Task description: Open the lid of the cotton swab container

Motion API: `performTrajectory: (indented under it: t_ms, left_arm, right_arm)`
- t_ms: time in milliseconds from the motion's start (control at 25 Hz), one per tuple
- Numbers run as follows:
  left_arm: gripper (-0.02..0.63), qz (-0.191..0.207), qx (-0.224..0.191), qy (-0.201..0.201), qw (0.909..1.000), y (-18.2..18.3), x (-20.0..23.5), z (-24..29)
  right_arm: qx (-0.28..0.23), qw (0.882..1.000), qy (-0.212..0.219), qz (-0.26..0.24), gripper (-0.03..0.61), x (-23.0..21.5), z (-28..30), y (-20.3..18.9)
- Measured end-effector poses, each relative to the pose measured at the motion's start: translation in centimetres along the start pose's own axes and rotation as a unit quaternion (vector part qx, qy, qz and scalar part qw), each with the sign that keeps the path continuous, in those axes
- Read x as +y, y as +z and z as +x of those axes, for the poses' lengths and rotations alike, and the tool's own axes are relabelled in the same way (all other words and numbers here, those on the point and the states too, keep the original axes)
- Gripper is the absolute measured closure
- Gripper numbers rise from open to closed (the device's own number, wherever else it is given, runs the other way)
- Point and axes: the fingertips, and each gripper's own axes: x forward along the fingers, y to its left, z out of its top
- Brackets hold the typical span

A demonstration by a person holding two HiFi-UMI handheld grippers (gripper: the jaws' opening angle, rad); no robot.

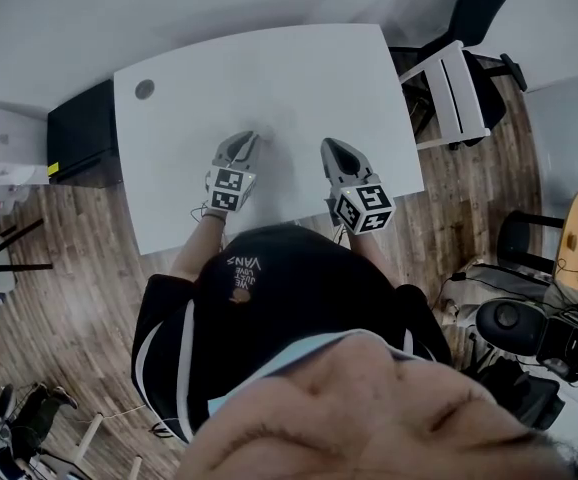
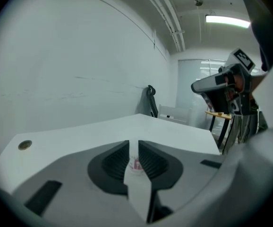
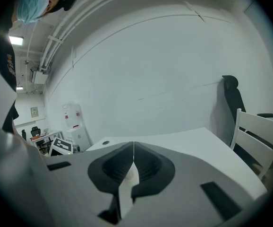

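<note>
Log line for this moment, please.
left gripper: shut, empty | right gripper: shut, empty | white rectangular table: under both grippers | cotton swab container: not in view

What seems to be the container (image 2: 135, 164) shows only in the left gripper view. It is a small, pale, slightly see-through thing with a red mark on it. It sits in the narrow slit between the jaws of the left gripper (image 2: 133, 144) and reaches from one pad to the other, so the jaws are closed on it. It is too small and blurred to tell its shape, its pose, or whether the lid is on. In the head view that gripper hides it, low over the white table (image 1: 299, 78).
</note>
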Motion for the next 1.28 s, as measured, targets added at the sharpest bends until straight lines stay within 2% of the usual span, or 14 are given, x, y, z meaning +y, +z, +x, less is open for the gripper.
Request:
performTrajectory:
  t_ms: [160, 360, 760, 1280]
  left_arm:
    - [0.472, -0.006, 0.013, -0.012, 0.9998, -0.9, -0.3, 0.7]
    - [0.397, 0.009, 0.024, -0.024, 0.9994, -1.7, -0.9, 1.7]
    - [0.364, 0.038, 0.065, -0.037, 0.9965, -4.4, -1.4, 4.0]
    - [0.364, 0.066, 0.105, -0.036, 0.9916, -5.3, -1.6, 6.3]
  right_arm:
    - [0.004, 1.0, -0.005, 0.001, 0.566, -0.3, -0.4, -0.1]
    - [0.01, 1.0, -0.01, 0.0, 0.565, -0.4, -0.7, -0.4]
    - [0.023, 0.999, -0.024, 0.009, 0.566, -1.0, -1.0, -1.2]
    - [0.031, 0.999, -0.039, 0.02, 0.566, -1.6, -1.5, -1.9]
